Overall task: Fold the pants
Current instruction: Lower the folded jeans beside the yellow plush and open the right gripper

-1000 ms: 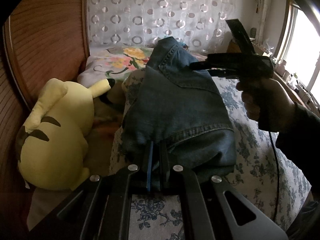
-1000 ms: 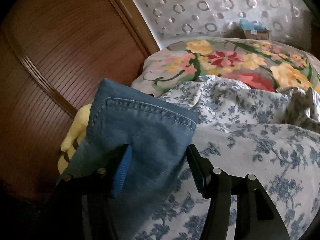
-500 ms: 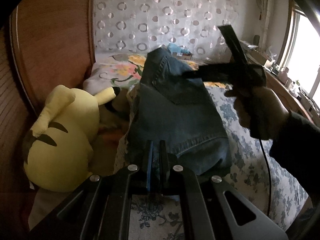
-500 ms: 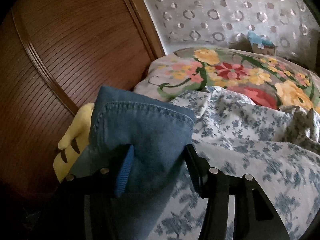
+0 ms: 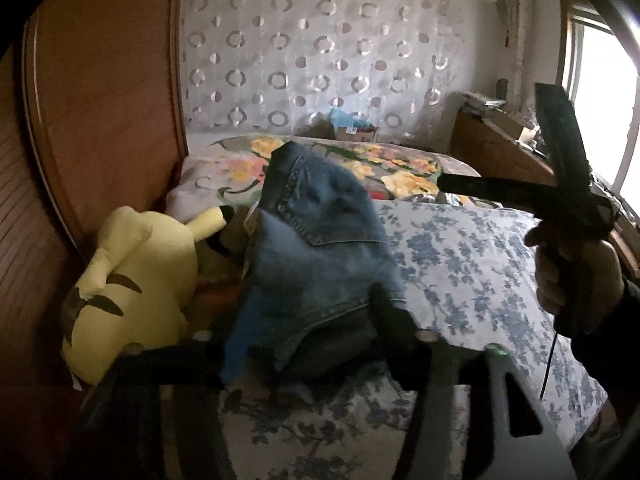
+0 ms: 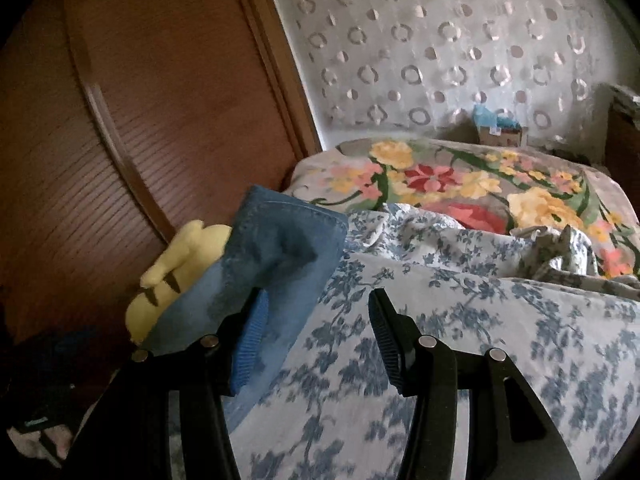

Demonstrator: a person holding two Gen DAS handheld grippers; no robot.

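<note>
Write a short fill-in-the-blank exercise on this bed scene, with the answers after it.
1. The folded pants are made of blue ___.
2. The plush toy left of the pants is ___ in colour.
3. The left gripper has jaws that are ___, with the pants between them.
4. The bedspread bears a blue ___ print.

Answers: denim; yellow; opening; floral

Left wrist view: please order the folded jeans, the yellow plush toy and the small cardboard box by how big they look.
1. folded jeans
2. yellow plush toy, close in size to the jeans, so unsure
3. small cardboard box, far from the camera
</note>
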